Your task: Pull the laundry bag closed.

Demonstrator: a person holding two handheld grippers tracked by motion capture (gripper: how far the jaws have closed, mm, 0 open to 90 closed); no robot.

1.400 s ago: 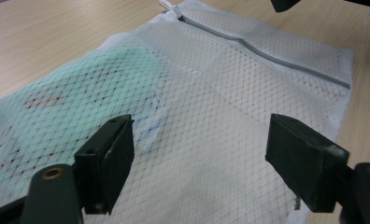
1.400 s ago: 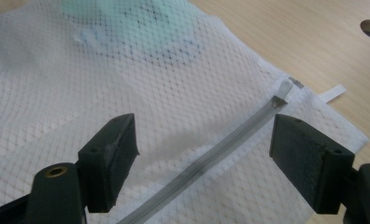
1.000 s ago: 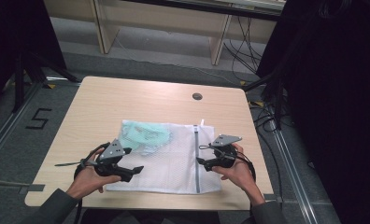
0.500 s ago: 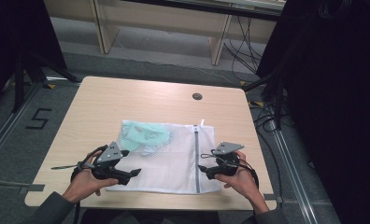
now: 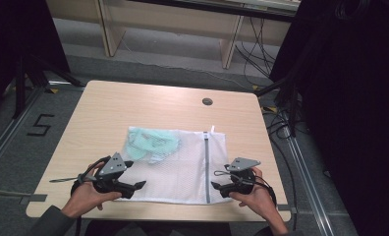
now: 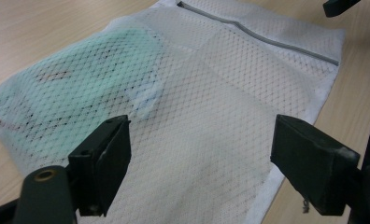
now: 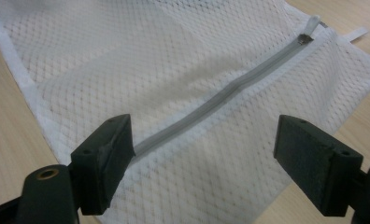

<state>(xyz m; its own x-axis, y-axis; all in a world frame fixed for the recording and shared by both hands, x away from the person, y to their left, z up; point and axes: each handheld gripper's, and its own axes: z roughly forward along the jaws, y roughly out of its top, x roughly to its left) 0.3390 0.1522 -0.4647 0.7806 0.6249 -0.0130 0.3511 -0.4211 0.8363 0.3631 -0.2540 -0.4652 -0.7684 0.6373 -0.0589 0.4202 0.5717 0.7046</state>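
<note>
The fingers (image 6: 103, 163) of the left gripper (image 5: 133, 186) are standing wide apart, released, hovering over the near left part of the bag; the fingers (image 7: 106, 161) of the right gripper (image 5: 217, 187) are likewise spread and gripping nothing, straddling the zipper's near end. The wooden table (image 5: 133, 108) is carrying everything. The white mesh laundry bag (image 5: 182, 167) is lying flat on the table's near half, between the two grippers, its near edge close to the table's front edge. A pale green garment (image 5: 148, 142) is sitting inside the bag at its far left corner. The grey zipper (image 5: 206, 167) is running along the bag's right side, its pull (image 7: 307, 38) resting at the far end
</note>
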